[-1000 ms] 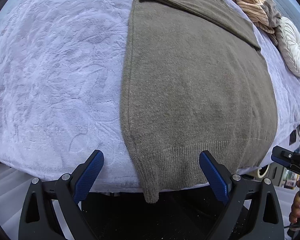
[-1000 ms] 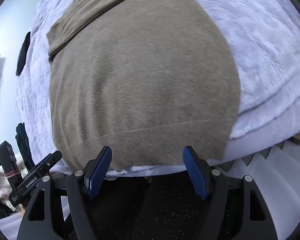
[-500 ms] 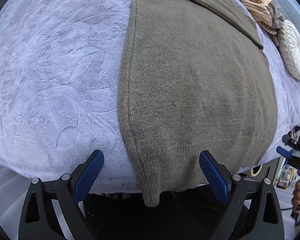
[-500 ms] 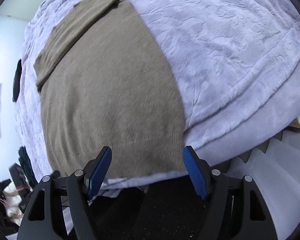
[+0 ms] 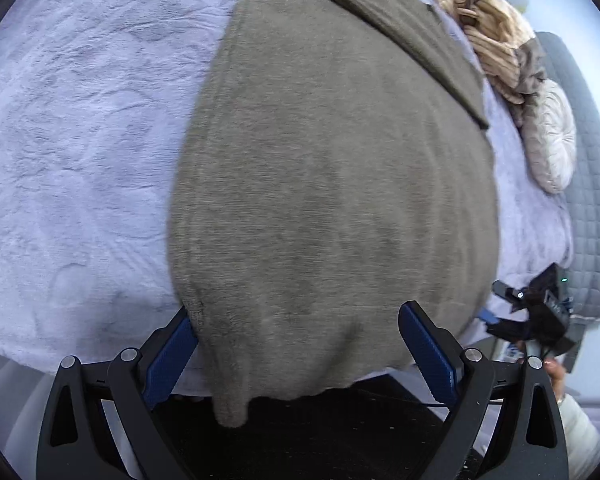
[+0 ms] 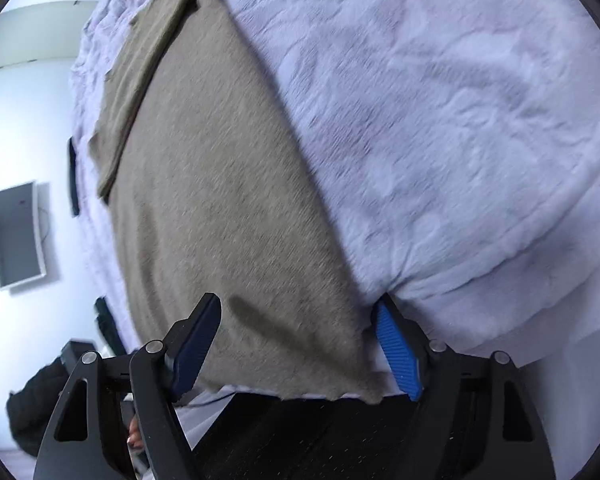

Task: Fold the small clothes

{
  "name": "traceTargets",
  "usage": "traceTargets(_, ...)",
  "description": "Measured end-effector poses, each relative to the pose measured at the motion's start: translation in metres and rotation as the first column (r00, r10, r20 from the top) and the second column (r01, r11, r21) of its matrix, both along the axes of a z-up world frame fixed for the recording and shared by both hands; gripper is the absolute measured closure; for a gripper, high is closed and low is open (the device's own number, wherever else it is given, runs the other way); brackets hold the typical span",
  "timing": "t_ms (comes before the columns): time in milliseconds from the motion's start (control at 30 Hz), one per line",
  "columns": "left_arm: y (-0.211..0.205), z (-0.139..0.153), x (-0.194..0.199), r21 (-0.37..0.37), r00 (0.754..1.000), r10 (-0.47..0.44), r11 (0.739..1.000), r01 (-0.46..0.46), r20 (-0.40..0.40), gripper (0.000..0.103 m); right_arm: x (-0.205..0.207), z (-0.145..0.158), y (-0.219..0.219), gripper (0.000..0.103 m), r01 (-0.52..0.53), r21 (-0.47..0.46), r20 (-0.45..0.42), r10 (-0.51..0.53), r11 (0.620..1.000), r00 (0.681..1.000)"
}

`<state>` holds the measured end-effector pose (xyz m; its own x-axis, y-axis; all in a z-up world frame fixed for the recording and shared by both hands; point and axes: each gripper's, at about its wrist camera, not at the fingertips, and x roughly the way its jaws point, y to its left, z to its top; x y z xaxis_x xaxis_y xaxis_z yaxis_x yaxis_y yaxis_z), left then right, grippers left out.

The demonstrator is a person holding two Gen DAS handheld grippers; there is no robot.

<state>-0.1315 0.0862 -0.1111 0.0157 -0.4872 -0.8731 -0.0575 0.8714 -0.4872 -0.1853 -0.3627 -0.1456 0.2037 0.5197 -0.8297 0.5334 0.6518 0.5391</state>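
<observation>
An olive-brown knit sweater (image 5: 332,168) lies flat on a lavender bed cover (image 5: 80,140), its hem hanging over the near edge. A sleeve is folded across its far part. My left gripper (image 5: 300,344) is open around the hem's left corner, and the cloth lies between its blue pads (image 5: 172,352). My right gripper (image 6: 300,344) is open around the hem's right corner of the sweater (image 6: 220,200), with its right pad (image 6: 396,352) at the edge of the bed cover (image 6: 440,120). Neither pad pair presses the cloth.
A beige striped garment (image 5: 492,48) and a round cream cushion (image 5: 552,140) lie at the far right of the bed. A grey quilted headboard (image 5: 588,184) stands behind them. A monitor (image 6: 18,236) hangs on the wall at left. The right gripper (image 5: 540,312) shows at the left view's edge.
Both grippers have moved forward onto the hem. The left one now straddles the left corner; the right one has swung to the right corner. Both jaws stay open.
</observation>
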Motion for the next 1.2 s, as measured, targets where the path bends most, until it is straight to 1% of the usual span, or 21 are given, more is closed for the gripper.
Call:
traceTargets(67,-0.003,-0.001,0.0,-0.004,1.0,-0.02,1.0,0.02,0.001,0.006,-0.005,-0.004,0.008,0.022,-0.024,0.105,0.021,0.022,0.994,1.0)
traceTargets(133,-0.005,-0.005,0.0,0.002,1.0,-0.027,1.0,0.027,-0.001,0.006,-0.007,-0.005,0.015,0.022,-0.051,0.153,0.042,0.045,0.987,0.998)
traceTargets(267,0.003,-0.009,-0.002,-0.018,1.0,-0.025,1.0,0.025,-0.006,0.006,-0.007,-0.008,0.02,0.022,-0.08,0.16,0.059,0.071,0.984,0.996)
traceTargets(400,0.003,-0.007,-0.004,-0.038,0.999,-0.046,0.998,0.046,-0.011,0.006,-0.006,-0.013,0.024,0.023,-0.092,0.189,0.066,0.08,0.978,0.995)
traceTargets(500,0.002,-0.001,-0.003,-0.117,1.0,-0.023,0.993,0.022,-0.011,0.006,-0.003,-0.009,0.032,0.023,-0.121,0.233,0.107,0.098,0.965,0.989)
traceTargets(600,0.001,0.002,-0.002,-0.162,1.0,-0.002,0.987,0.0,-0.011,0.006,-0.001,-0.002,0.036,0.022,-0.127,0.281,0.153,0.087,0.951,0.984)
traceTargets(633,0.0,0.001,-0.002,-0.155,1.0,-0.004,0.988,0.002,-0.01,0.006,0.001,-0.001,0.037,0.022,-0.127,0.291,0.16,0.083,0.948,0.984)
traceTargets(700,-0.005,-0.006,-0.002,-0.097,1.0,-0.025,0.995,0.023,-0.019,0.006,0.003,-0.005,0.039,0.022,-0.13,0.293,0.161,0.085,0.947,0.983)
traceTargets(800,-0.015,-0.013,-0.004,-0.051,0.998,-0.067,0.996,0.066,-0.013,0.006,0.008,-0.014,0.041,0.022,-0.136,0.278,0.128,0.104,0.951,0.986)
traceTargets(867,-0.021,-0.012,-0.005,-0.016,0.995,-0.096,0.995,0.096,-0.005,0.006,0.01,-0.021,0.043,0.022,-0.129,0.284,0.112,0.101,0.95,0.989)
traceTargets(933,-0.023,-0.011,-0.005,0.012,0.994,-0.105,0.994,0.105,0.0,0.007,0.01,-0.026,0.042,0.024,-0.113,0.291,0.092,0.089,0.95,0.992)
traceTargets(1000,-0.025,-0.01,-0.006,0.058,0.995,-0.099,0.993,0.098,0.003,0.015,0.01,-0.03,0.044,0.031,-0.091,0.291,0.066,0.075,0.952,0.995)
traceTargets(1033,-0.025,-0.009,-0.007,0.078,0.995,-0.097,0.992,0.096,0.005,0.02,0.009,-0.032,0.044,0.04,-0.085,0.287,0.046,0.075,0.954,0.996)
traceTargets(1067,-0.025,-0.008,-0.008,0.091,0.996,-0.094,0.992,0.092,0.01,0.026,0.009,-0.033,0.044,0.054,-0.084,0.274,0.028,0.08,0.958,0.996)
traceTargets(1100,-0.024,-0.007,-0.009,0.102,0.996,-0.088,0.991,0.086,0.015,0.031,0.008,-0.032,0.043,0.063,-0.09,0.251,0.012,0.089,0.964,0.996)
traceTargets(1133,-0.02,-0.007,-0.01,0.108,0.996,-0.083,0.991,0.081,0.017,0.04,0.008,-0.031,0.043,0.08,-0.101,0.224,0.001,0.104,0.969,0.995)
traceTargets(1167,-0.017,-0.007,-0.01,0.107,0.997,-0.076,0.992,0.074,0.018,0.051,0.006,-0.029,0.042,0.085,-0.107,0.214,0.001,0.11,0.971,0.994)
traceTargets(1200,-0.013,-0.008,-0.01,0.092,0.998,-0.067,0.994,0.065,0.016,0.059,0.005,-0.028,0.041,0.086,-0.108,0.215,0.008,0.109,0.971,0.994)
